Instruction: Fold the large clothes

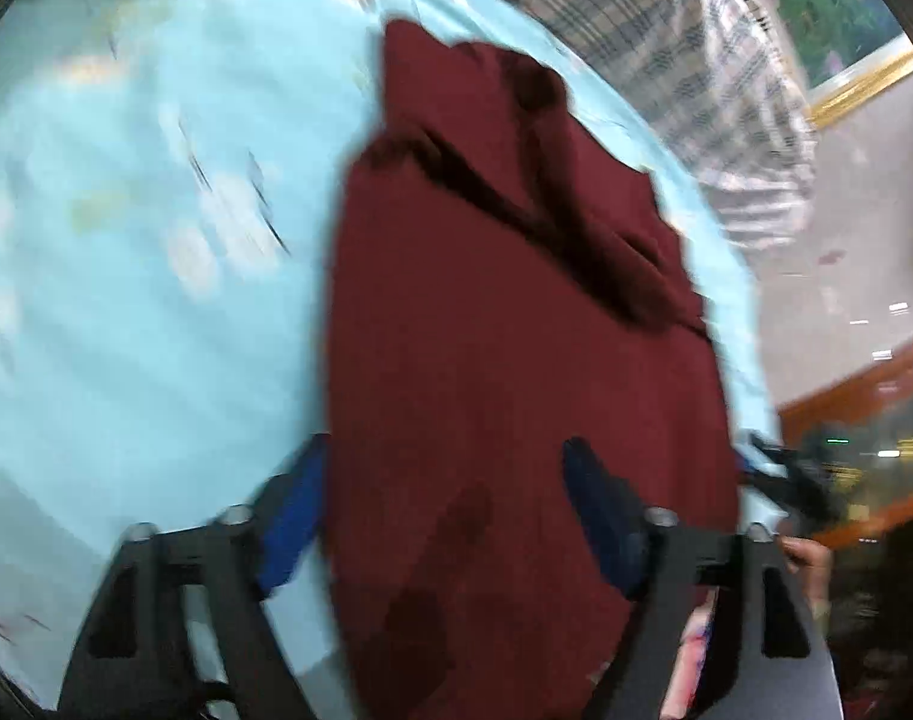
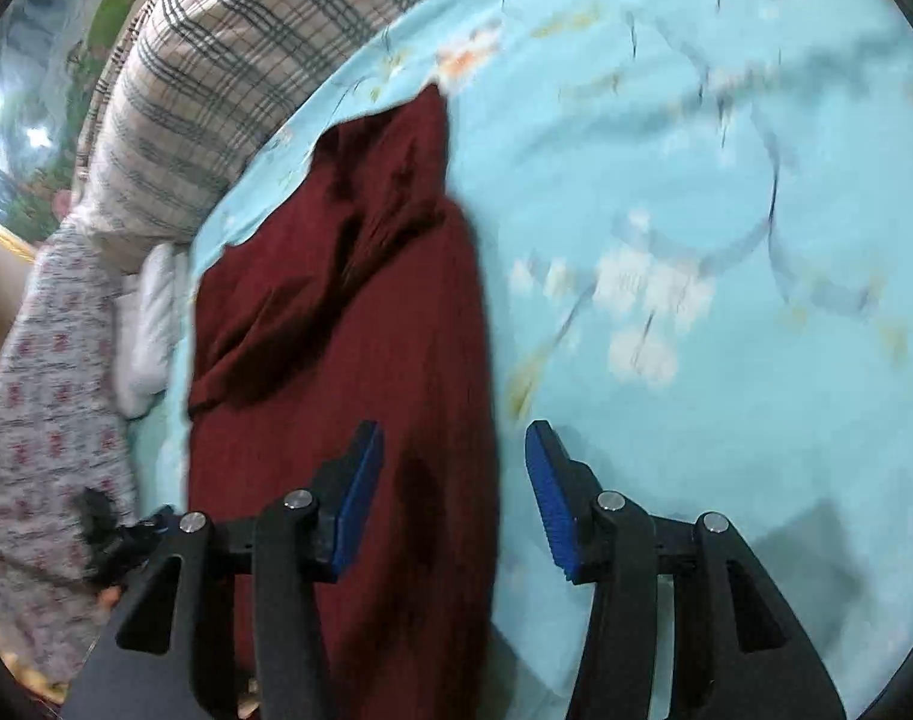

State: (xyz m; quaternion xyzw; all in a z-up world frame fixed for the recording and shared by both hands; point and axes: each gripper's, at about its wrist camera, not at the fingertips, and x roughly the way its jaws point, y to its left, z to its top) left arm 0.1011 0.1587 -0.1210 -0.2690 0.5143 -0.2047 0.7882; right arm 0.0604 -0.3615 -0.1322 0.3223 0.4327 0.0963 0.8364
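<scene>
A dark red garment (image 1: 504, 360) lies as a long folded strip on a light blue patterned bed sheet (image 1: 144, 300). It also shows in the right wrist view (image 2: 348, 360), with a crumpled sleeve or hood at its far end. My left gripper (image 1: 450, 498) is open, its blue pads either side of the garment's near end. My right gripper (image 2: 453, 492) is open, its left pad over the garment's near end and its right pad over the sheet (image 2: 696, 240). Neither holds cloth. The other gripper (image 1: 786, 480) shows at the garment's right edge in the left wrist view.
A plaid pillow (image 2: 216, 78) lies at the head of the bed, with a white pillow (image 2: 150, 324) and a grey patterned cloth (image 2: 42, 390) beside it. The plaid pillow (image 1: 666, 30) and a gold-framed picture (image 1: 864, 78) show far right. A wooden edge (image 1: 864, 384) stands to the right.
</scene>
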